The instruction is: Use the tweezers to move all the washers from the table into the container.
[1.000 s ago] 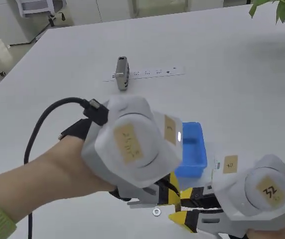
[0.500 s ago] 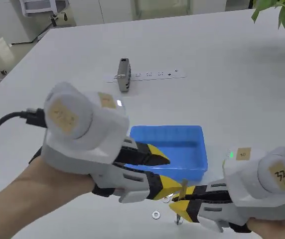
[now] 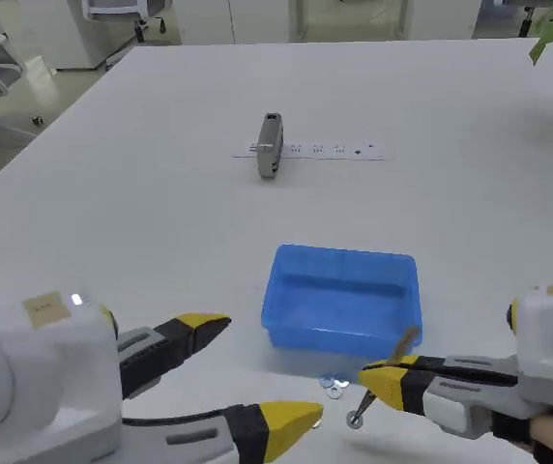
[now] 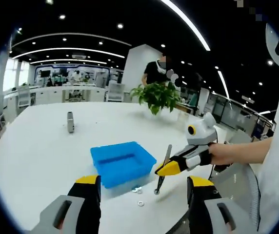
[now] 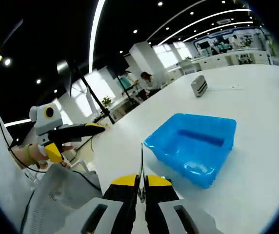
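Note:
A blue container [image 3: 342,337] stands on the white table. A couple of small metal washers [image 3: 333,386] lie just in front of it. My right gripper [image 3: 375,377] is shut on thin tweezers [image 3: 404,342]. They slant down, and their tip is near the table beside the washers. My left gripper [image 3: 257,372] hovers at the lower left, jaws wide open and holding nothing. In the left gripper view the container [image 4: 122,161], the washers [image 4: 139,191] and the tweezers [image 4: 163,168] lie ahead of the open left gripper [image 4: 144,181]. In the right gripper view the right gripper [image 5: 140,184] pinches the tweezers [image 5: 141,163] near the container [image 5: 193,141].
A white power strip [image 3: 330,150] with a grey adapter [image 3: 271,145] lies farther back on the table. A potted plant [image 4: 156,95] stands at the table's far side, with a person behind it. Office chairs stand beyond the table's far left corner.
My left gripper has drawn back from in front of the container to the lower left, uncovering it. The right gripper stays shut on the tweezers. The head camera has shifted.

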### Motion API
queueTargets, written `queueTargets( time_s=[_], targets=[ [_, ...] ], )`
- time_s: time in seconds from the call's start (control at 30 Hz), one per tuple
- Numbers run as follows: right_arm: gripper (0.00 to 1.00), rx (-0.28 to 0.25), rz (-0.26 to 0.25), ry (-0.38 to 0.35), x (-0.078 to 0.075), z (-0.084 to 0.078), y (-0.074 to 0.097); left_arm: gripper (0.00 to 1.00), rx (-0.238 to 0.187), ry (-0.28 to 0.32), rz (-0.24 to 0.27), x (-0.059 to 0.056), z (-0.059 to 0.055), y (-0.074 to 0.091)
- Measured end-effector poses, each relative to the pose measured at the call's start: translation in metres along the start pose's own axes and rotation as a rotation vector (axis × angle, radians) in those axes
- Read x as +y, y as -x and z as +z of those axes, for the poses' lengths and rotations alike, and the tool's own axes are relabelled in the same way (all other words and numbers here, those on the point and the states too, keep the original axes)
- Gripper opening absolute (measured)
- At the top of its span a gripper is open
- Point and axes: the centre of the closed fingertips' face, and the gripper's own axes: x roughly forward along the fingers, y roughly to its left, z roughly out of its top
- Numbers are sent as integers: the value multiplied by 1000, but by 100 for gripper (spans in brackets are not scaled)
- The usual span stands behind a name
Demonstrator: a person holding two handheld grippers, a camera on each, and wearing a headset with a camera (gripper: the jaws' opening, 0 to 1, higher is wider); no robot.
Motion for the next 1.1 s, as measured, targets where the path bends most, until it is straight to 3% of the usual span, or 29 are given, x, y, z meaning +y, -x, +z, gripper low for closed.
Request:
queueTargets(
  time_s=[0.03, 0.17, 0.3, 0.5, 0.7, 0.83, 1.1],
  targets=[
    [1, -9, 3, -8, 1, 2, 1, 74, -25, 5, 27, 4, 2, 4],
    [1, -28, 12, -39, 3, 12, 5, 79, -48, 4, 78, 10, 0, 14],
    [1, -58, 21, -68, 4, 22, 9, 85, -60, 4, 99, 11, -1, 19],
    [1, -98, 4, -52, 2, 41, 17, 88, -87, 12, 112, 13, 1, 22],
    [1, -145, -61, 79, 1, 74, 31, 89, -105, 9, 114, 12, 2, 25],
    [1, -138, -96, 153, 1, 90, 34, 89, -110, 13, 115, 13, 1, 27],
    [2, -81, -146, 236, -13, 98, 31, 91, -137, -3, 126, 15, 8, 35]
  ],
)
